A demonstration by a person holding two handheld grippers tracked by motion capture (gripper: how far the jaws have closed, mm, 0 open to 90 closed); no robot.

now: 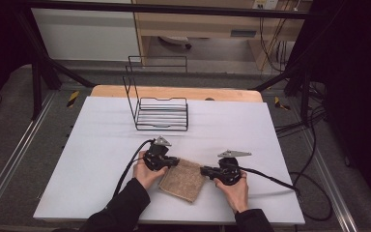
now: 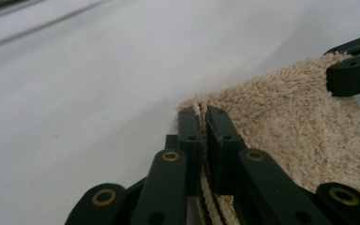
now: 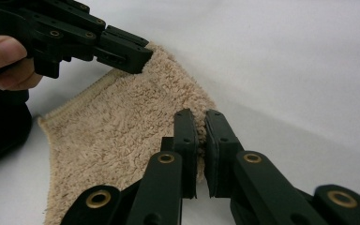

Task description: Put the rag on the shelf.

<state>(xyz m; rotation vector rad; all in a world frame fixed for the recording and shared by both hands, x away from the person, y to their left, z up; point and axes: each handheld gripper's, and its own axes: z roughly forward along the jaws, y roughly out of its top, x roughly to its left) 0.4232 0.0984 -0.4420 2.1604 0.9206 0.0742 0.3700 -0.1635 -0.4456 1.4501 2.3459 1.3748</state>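
Fingers of left gripper [image 1: 174,161] and right gripper [image 1: 206,170] clamped on opposite far corners of beige towel [image 1: 182,180], lying flat on near bench [image 1: 101,145]; rack [image 1: 162,114] farther back.

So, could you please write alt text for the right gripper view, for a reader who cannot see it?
The right tongs are shut on a corner of a beige towel lying on a white table. At the upper left, the left tongs, held by a hand, grip another corner of the towel.
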